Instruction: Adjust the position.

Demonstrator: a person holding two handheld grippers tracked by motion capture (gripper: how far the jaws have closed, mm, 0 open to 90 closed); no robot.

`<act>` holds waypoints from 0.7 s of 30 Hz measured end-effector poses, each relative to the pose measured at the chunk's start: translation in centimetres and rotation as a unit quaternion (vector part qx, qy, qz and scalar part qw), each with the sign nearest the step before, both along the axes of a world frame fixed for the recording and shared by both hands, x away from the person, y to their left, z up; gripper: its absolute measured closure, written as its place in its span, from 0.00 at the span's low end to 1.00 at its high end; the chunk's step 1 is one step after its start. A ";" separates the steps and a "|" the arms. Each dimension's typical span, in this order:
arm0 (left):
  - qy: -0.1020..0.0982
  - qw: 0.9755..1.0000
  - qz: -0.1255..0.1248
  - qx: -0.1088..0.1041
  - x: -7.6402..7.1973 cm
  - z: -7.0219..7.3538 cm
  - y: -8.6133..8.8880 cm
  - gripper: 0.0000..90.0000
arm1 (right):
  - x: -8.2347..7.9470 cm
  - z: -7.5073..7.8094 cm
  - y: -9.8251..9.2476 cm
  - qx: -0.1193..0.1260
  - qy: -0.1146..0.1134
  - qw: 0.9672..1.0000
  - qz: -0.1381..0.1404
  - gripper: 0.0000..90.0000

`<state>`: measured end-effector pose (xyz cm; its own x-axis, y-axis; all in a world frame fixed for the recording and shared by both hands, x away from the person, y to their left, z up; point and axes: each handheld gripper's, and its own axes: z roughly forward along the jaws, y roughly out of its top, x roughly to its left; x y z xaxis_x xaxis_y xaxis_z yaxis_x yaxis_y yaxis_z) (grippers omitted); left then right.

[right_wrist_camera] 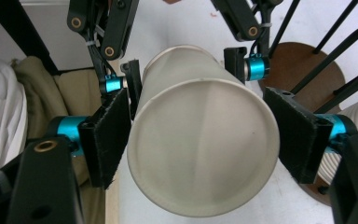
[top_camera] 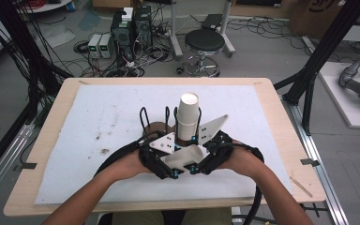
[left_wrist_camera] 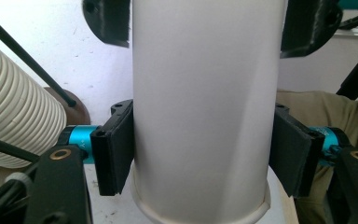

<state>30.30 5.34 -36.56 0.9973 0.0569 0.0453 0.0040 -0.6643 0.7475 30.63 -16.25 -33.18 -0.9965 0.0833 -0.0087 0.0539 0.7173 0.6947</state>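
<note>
A white paper cup [top_camera: 186, 158] lies sideways above the white mat [top_camera: 89, 122], held between both grippers. The left gripper [left_wrist_camera: 200, 154] pinches its wall. The right gripper [right_wrist_camera: 200, 135] brackets its base end, one pad touching, the other just beside it. A stack of cups [top_camera: 187, 115] stands upright behind.

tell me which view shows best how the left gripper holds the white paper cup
The left gripper view: both pads press the white paper cup across its wall. The right gripper view looks at its closed base. The high view shows it lying small between both grippers.
</note>
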 end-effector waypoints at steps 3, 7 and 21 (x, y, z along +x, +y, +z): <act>0.000 1.000 -0.004 0.002 0.0 0.0 -0.1 0.35 | 0.0 0.0 0.1 -0.005 -0.001 1.000 0.004 0.33; 0.001 1.000 -0.006 0.002 -0.1 -0.1 -0.1 0.35 | -0.1 0.0 0.1 -0.006 -0.001 1.000 0.011 0.37; 0.002 1.000 -0.013 0.000 -0.1 -0.2 -0.2 0.34 | -0.1 -0.1 0.0 -0.012 0.001 1.000 0.016 0.40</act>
